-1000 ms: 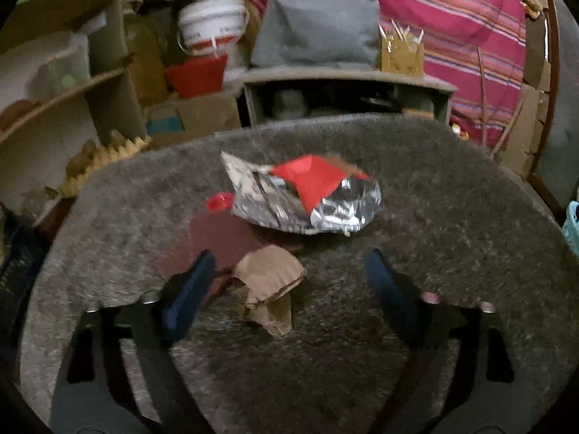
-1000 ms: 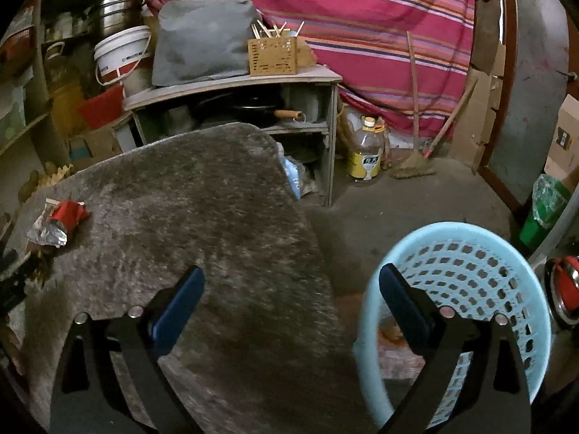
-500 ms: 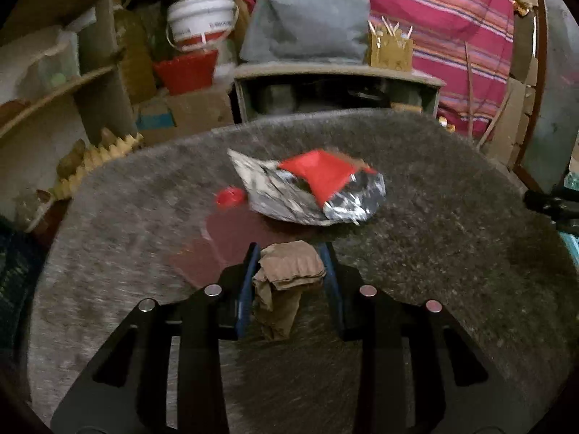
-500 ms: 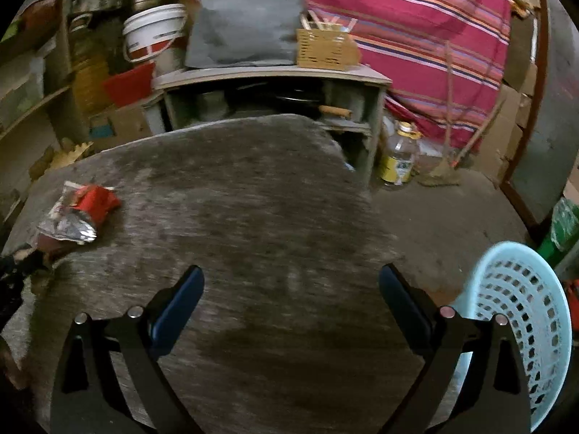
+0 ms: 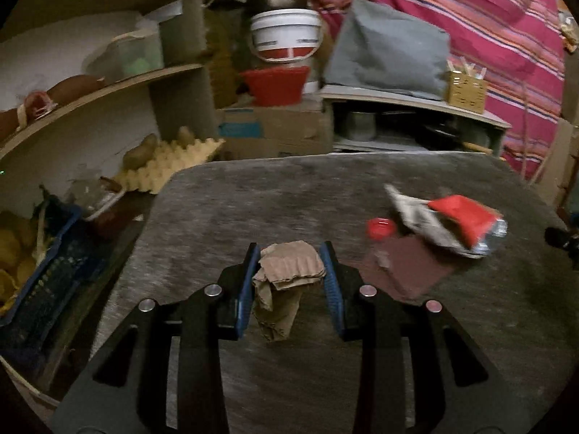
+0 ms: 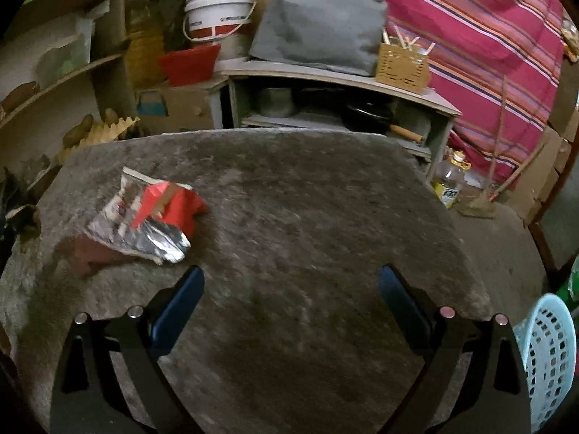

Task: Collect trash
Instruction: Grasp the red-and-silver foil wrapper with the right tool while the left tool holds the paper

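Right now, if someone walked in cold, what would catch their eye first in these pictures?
The left tongs gripping a crumpled scrap of brown cardboard over the grey rug-covered table. Then the silver and red foil wrapper lying on that table's left side, ahead of the open right tongs.

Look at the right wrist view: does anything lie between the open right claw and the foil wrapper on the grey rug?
Nothing visible does. The right claw hangs open over bare grey rug, and the foil wrapper lies up and left of it, unobstructed.
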### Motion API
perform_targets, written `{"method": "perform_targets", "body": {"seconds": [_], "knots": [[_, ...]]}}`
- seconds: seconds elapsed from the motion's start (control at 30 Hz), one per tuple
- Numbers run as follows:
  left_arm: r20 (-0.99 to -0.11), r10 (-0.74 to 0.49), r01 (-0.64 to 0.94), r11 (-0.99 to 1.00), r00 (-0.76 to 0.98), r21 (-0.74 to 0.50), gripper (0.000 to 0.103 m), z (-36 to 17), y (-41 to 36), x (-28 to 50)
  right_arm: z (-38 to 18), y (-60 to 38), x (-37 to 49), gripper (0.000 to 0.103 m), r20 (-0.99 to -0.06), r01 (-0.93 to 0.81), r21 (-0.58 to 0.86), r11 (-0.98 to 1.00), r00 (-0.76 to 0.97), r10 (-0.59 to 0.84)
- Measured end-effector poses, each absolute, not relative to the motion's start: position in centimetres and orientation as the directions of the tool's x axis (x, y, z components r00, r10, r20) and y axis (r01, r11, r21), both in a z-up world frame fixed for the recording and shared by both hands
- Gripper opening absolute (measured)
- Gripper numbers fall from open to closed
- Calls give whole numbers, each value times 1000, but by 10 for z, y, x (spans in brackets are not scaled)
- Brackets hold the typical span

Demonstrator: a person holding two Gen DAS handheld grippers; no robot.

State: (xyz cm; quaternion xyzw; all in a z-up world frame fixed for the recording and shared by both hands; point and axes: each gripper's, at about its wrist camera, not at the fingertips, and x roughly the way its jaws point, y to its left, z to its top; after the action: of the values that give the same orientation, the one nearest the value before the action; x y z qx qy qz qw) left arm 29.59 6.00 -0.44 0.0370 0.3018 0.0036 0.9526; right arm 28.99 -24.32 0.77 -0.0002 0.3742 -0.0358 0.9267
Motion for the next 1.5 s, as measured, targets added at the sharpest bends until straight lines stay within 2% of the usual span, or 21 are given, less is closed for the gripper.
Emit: {"method": "perform_targets", "body": {"seconds": [0.13, 0.33, 0.57, 0.67, 0.7, 0.73, 0.77, 0.87, 0.93, 1.13, 1.27, 1.5], "knots": [[-590, 9, 12, 999, 808, 32, 33, -7, 77, 310, 22, -221, 312, 95, -682, 36, -14, 999, 730, -35], [-593, 48, -30, 999, 804, 40, 33, -10, 95, 330, 23, -184, 343, 95, -686, -15, -57, 998, 727, -29], [-612, 43, -71, 997, 790, -22, 33, -13, 112, 343, 18, -147, 386, 94, -745, -103, -128, 986, 666, -27], [-611, 44, -72, 997, 790, -22, 33, -12, 111, 346, 7, -141, 402, 83, -783, -131, -127, 983, 622, -18], [-610, 40, -68, 997, 792, -23, 33, -12, 110, 346, 1, -140, 407, 74, -797, -139, -118, 983, 604, -10], [-608, 39, -65, 998, 793, -21, 33, -11, 109, 346, -7, -141, 410, 60, -813, -148, -105, 983, 582, 1], [-608, 41, -64, 998, 793, -16, 33, -11, 108, 346, -14, -142, 412, 55, -825, -151, -94, 984, 565, 8], [-608, 44, -65, 998, 793, -13, 33, -10, 106, 347, -21, -144, 408, 52, -823, -160, -81, 984, 568, 25], [-609, 41, -64, 998, 792, -17, 33, -10, 105, 347, -19, -151, 400, 44, -813, -157, -67, 985, 581, 38], [-595, 34, -50, 999, 803, -10, 33, -4, 89, 344, -3, -192, 368, 44, -751, -73, -26, 997, 660, 28], [-586, 23, -29, 1000, 810, -2, 33, 0, 74, 340, 6, -229, 338, 44, -710, -17, -49, 999, 704, -23], [-580, -43, 36, 999, 813, -24, 33, 11, 34, 329, 18, -299, 270, 44, -645, 85, -40, 996, 759, -91]]}}
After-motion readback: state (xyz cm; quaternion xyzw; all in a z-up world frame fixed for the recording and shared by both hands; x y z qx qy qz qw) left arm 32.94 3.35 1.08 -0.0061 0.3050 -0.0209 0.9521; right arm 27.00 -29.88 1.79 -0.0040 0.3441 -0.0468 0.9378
